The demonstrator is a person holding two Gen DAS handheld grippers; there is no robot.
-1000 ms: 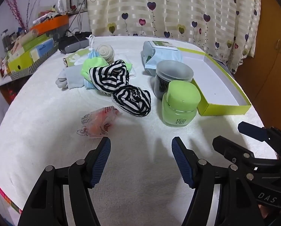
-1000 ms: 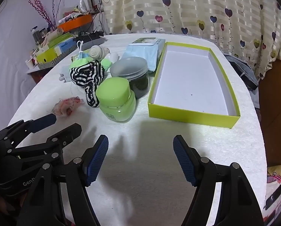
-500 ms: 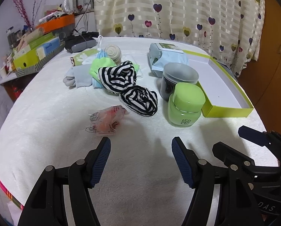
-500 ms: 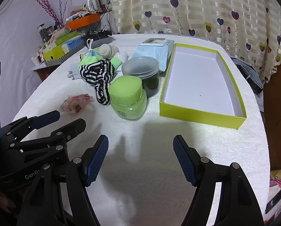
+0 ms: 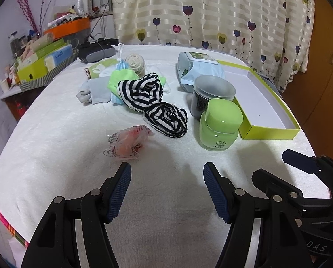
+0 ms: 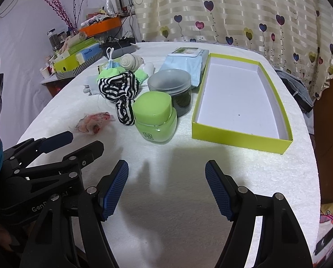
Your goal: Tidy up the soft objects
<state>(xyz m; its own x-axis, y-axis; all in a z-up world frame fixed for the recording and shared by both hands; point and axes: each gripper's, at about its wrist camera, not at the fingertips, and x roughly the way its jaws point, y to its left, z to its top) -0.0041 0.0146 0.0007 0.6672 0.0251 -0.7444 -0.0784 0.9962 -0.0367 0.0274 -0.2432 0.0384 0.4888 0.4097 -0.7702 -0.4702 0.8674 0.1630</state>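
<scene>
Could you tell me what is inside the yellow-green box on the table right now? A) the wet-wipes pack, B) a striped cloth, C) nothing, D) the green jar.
C: the yellow-green box shows only its bare white floor, while the striped cloths, the green jar and the wipes pack all sit outside it on the table.

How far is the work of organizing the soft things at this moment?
Nothing looks done yet: the green box holds nothing. Nothing is in hand either: the left gripper and right gripper are both open above the white cloth. Left to do: the striped fabric pieces, the pale socks and the other soft items lie loose beside the green jar.
</scene>
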